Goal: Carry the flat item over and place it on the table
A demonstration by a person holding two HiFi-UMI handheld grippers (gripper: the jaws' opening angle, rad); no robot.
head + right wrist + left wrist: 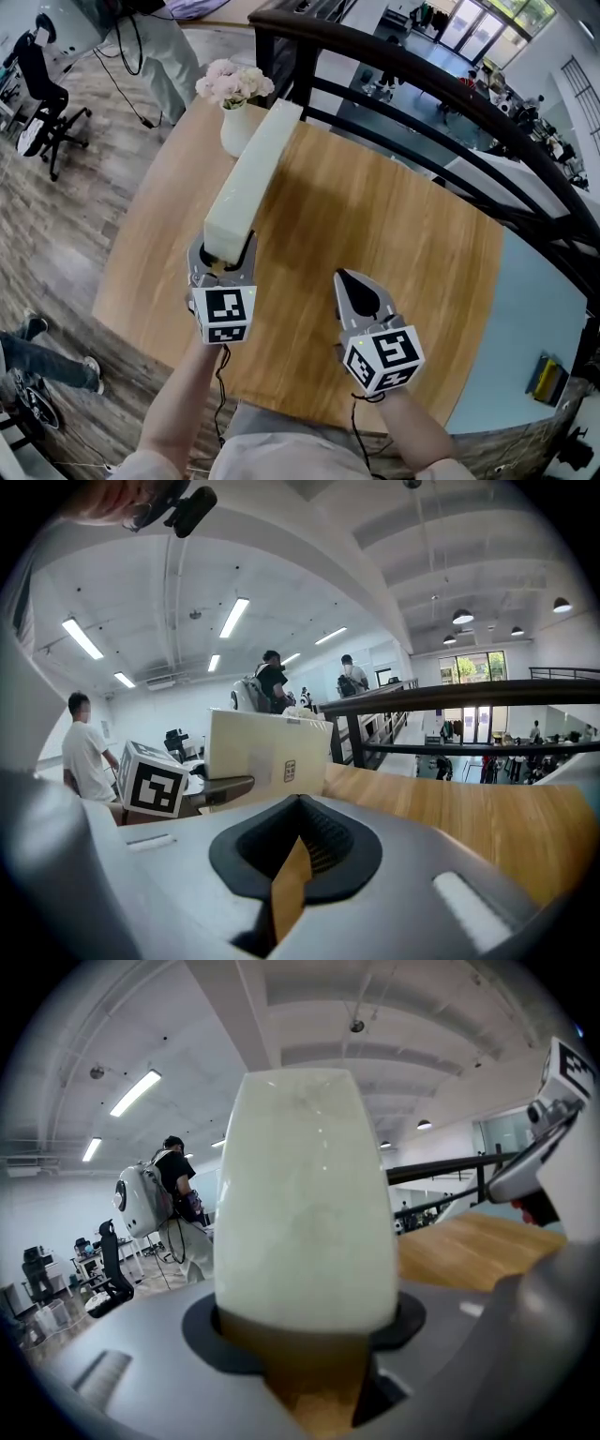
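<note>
Jaws of the left gripper point(225, 255) clamp one end of a long, flat, pale cream slab point(251, 169), held out over the wooden desk point(394, 234) toward a white vase of pink flowers point(234, 103); the right gripper point(347, 281), jaws together, holds nothing alongside.

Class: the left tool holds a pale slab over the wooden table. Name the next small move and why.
Probably lower the left tool so the slab settles on the table, keeping clear of the vase: it is gripped at its near end, seemingly above the wood, its far end beside the vase.
</note>
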